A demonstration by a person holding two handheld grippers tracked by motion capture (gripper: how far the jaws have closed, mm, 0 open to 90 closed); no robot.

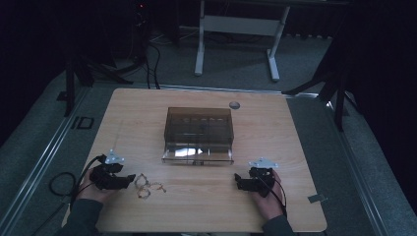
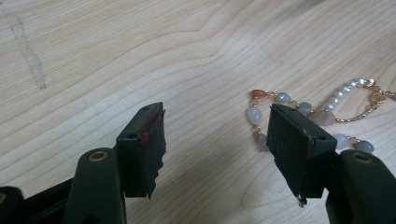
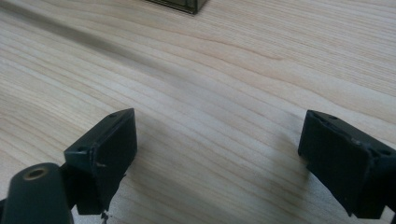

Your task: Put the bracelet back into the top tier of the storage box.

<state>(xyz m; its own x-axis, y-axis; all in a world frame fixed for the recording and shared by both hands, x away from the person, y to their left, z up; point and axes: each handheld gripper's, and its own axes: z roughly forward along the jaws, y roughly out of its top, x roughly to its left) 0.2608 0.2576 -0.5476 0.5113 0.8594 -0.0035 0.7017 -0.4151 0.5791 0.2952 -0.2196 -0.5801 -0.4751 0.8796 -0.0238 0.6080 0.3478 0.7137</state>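
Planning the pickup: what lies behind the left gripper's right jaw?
Part of the beaded bracelet with pale stones and gold chain on the wooden table; the jaw hides some beads.

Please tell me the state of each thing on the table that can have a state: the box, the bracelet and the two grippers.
Smoky plastic box: lid shut, standing at the table's middle.
Bead bracelet: lying loose and flat on the wood, not held; one finger of the left gripper stands in front of part of it.
Left gripper: open, nothing between the fingers.
Right gripper: open wide, over bare wood.
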